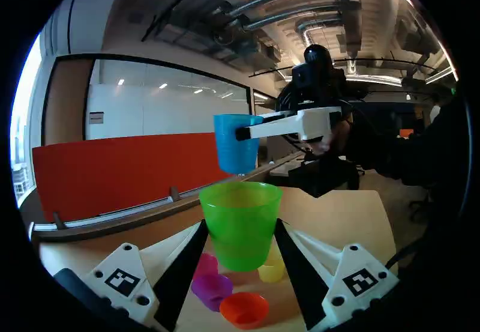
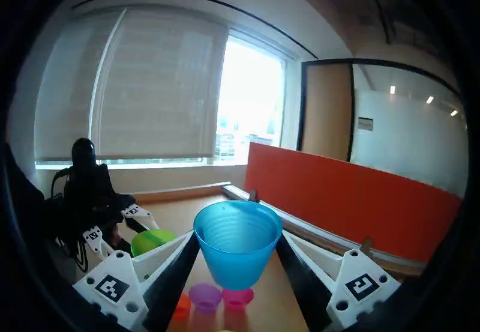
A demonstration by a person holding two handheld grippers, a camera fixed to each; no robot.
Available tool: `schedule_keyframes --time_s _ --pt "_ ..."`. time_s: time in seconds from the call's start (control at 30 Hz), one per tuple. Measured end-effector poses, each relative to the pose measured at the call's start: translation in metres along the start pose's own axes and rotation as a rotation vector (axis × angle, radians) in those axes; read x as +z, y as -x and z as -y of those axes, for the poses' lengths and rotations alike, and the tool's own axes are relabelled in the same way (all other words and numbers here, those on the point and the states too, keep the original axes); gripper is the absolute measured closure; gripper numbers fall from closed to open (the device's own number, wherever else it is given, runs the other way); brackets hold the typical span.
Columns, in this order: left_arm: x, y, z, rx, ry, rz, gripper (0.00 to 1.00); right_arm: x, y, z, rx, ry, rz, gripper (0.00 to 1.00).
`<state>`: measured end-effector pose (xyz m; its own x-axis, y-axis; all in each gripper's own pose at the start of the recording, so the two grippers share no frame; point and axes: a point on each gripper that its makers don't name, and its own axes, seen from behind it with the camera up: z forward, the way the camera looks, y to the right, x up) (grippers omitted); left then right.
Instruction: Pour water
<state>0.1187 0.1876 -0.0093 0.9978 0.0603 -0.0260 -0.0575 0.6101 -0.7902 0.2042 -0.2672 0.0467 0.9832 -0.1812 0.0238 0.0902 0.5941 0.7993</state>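
Observation:
A green cup [image 1: 240, 233] stands upright between the fingers of my left gripper [image 1: 241, 227], which is shut on it. Just above and beyond its rim hangs a blue cup [image 1: 236, 143], upright and gripped from the right by my right gripper [image 1: 243, 132], which a hand holds. In the right gripper view the blue cup [image 2: 237, 251] sits between the fingers of my right gripper [image 2: 237, 239]. Lower at the left is the green cup [image 2: 151, 241], in my left gripper [image 2: 141, 230]. I see no water in either cup.
Small cups stand on the wooden table [image 1: 336, 218] below: purple [image 1: 211, 290], orange [image 1: 243, 309], yellow [image 1: 271, 270] and magenta [image 1: 206, 265]. An orange partition [image 1: 120, 173] runs along the table's far edge. A bright window [image 2: 249, 104] lies beyond.

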Motion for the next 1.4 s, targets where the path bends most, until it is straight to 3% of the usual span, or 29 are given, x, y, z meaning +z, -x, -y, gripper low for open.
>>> schedule_keyframes --time_s 0.7,1.4 --pt "-0.012 0.009 0.012 -0.004 -0.02 0.058 0.21 -0.013 0.024 0.0 0.0 -0.001 0.067 0.11" --pt "-0.031 0.024 0.012 -0.005 -0.014 0.126 0.21 -0.033 0.062 0.01 0.009 -0.033 0.135 0.11"
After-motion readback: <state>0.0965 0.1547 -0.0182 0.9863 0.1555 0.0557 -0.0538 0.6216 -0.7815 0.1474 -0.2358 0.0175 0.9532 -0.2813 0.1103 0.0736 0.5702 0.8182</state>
